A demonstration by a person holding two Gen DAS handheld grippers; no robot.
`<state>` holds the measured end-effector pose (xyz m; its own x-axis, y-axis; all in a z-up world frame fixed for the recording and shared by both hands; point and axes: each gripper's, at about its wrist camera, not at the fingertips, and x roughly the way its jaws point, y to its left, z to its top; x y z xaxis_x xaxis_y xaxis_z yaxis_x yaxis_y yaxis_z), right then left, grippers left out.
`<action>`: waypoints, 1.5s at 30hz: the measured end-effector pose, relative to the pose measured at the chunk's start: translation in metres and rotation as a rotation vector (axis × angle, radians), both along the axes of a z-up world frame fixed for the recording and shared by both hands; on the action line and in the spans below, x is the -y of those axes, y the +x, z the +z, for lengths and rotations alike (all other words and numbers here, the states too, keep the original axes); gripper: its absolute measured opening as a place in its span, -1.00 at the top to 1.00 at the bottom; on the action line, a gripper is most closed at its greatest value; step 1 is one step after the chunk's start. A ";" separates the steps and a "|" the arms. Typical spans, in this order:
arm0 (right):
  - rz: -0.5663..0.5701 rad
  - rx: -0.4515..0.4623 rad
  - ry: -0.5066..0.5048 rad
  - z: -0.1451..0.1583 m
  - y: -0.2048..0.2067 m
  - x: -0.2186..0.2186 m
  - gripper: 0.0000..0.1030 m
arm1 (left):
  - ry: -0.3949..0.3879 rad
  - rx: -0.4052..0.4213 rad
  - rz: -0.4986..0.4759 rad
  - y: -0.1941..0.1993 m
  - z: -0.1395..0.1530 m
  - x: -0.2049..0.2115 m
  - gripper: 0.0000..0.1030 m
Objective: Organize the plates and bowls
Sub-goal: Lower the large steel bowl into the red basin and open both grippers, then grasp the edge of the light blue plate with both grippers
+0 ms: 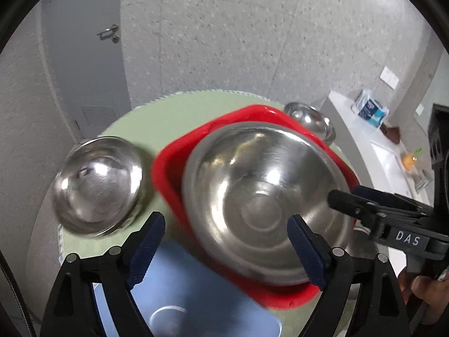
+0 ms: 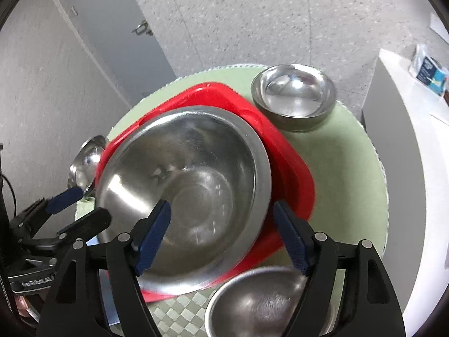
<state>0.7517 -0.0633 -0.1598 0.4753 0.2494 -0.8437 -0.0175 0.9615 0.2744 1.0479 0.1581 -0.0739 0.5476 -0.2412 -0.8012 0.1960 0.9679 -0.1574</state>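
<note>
large steel bowl (image 1: 266, 202) seated in red plate (image 1: 174, 168), both tongs spread and empty.

left gripper (image 1: 226, 248) straddles the bowl's near rim without pinching it; right gripper (image 2: 221, 236) likewise gapes over the opposite rim. three small bowls (image 2: 294, 95) sit loose on the green mat (image 2: 331, 163) (one just beside the plate). risk, as i judge it: a pad clipping the rim on withdrawal could skid bowl and plate together, nudging a neighbour toward the table edge.
</note>
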 end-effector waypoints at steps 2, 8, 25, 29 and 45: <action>-0.022 0.024 0.004 0.008 -0.015 -0.001 -0.50 | -0.005 0.022 0.023 -0.017 0.005 -0.012 -0.73; -0.074 0.090 0.025 0.025 -0.067 -0.017 -0.54 | -0.008 0.117 0.143 -0.084 0.018 -0.068 -0.88; -0.006 0.037 0.036 -0.032 -0.128 -0.115 -0.60 | 0.012 -0.009 0.284 -0.211 -0.057 -0.134 -0.72; -0.001 -0.002 0.047 -0.046 -0.121 -0.120 -0.35 | -0.008 -0.067 0.218 -0.219 -0.069 -0.126 0.00; 0.129 0.059 0.008 -0.011 -0.123 -0.154 0.29 | -0.036 0.025 0.220 -0.246 -0.001 -0.152 0.70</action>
<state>0.6283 0.0903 -0.1704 0.4877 0.3188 -0.8127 -0.1575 0.9478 0.2773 0.8022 0.3101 -0.0752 0.6098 -0.1414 -0.7798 -0.0154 0.9817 -0.1901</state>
